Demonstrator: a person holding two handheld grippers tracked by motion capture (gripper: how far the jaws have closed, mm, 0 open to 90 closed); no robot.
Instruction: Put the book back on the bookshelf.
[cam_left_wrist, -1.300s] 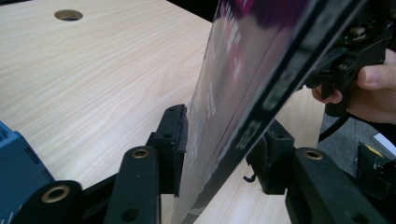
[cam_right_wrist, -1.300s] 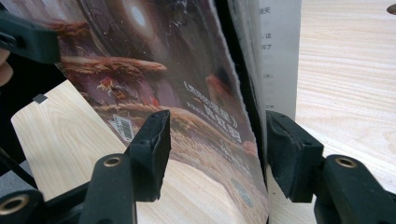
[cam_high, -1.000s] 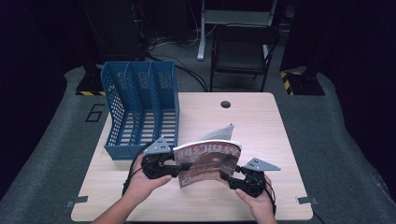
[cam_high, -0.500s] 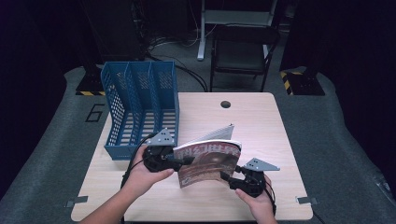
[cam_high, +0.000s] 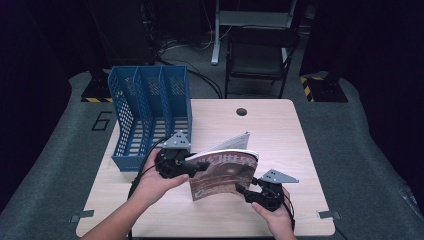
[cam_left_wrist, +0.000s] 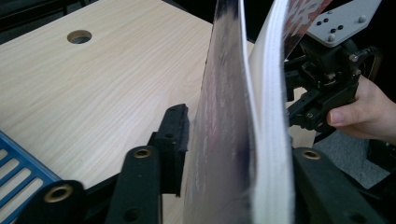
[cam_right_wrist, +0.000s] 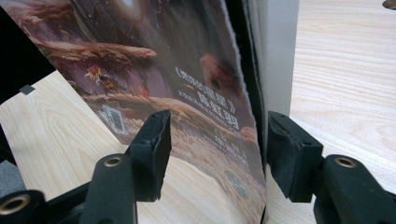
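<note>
Magazine (cam_high: 225, 172) stands on edge over the table (cam_high: 280, 135) near its front, cover facing the person, pages fanned at the top; blue file rack (cam_high: 150, 115) sits at the table's left rear, well apart from it. Left gripper (cam_high: 192, 165) takes the magazine's left edge; jaws have just been closing, with the magazine between them; in the left gripper view one pad (cam_left_wrist: 175, 140) sits just off the cover, so contact isn't settled. Right gripper (cam_high: 245, 190) is at the lower right corner; jaws part-open, the magazine between them, left pad (cam_right_wrist: 154, 149) clear of the cover; grip can't be confirmed.
</note>
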